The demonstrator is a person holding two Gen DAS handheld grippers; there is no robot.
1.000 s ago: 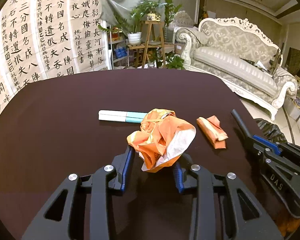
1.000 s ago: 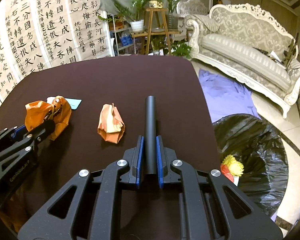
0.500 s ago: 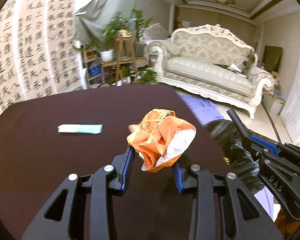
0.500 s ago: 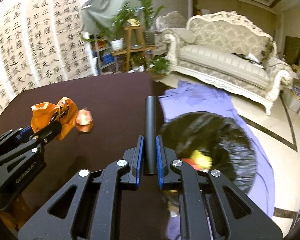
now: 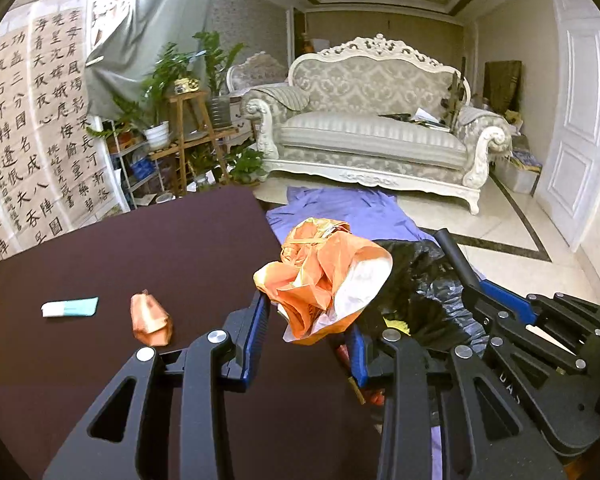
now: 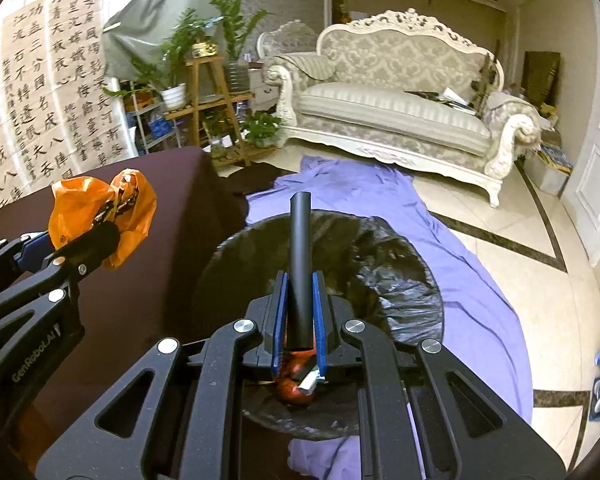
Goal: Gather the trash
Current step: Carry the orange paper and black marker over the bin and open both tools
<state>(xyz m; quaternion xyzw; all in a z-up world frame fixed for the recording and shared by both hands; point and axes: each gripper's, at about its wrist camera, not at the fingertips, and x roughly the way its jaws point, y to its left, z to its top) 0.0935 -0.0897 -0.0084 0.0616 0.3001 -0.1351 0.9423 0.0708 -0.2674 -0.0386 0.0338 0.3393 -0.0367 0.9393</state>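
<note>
Left tongs [image 5: 308,320], crinkly orange wrapper [image 5: 324,280]

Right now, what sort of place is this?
Most likely a home living room: an ornate white sofa, potted plants on a wooden stand, and calligraphy sheets hung on the wall.

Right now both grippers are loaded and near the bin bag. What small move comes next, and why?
Probably open the right gripper first. Its black tube already hangs over the open black trash bag in the right wrist view, while the left gripper and its crumpled orange bag sit only at the edge of the dark table, so the left needs carrying further over.
</note>
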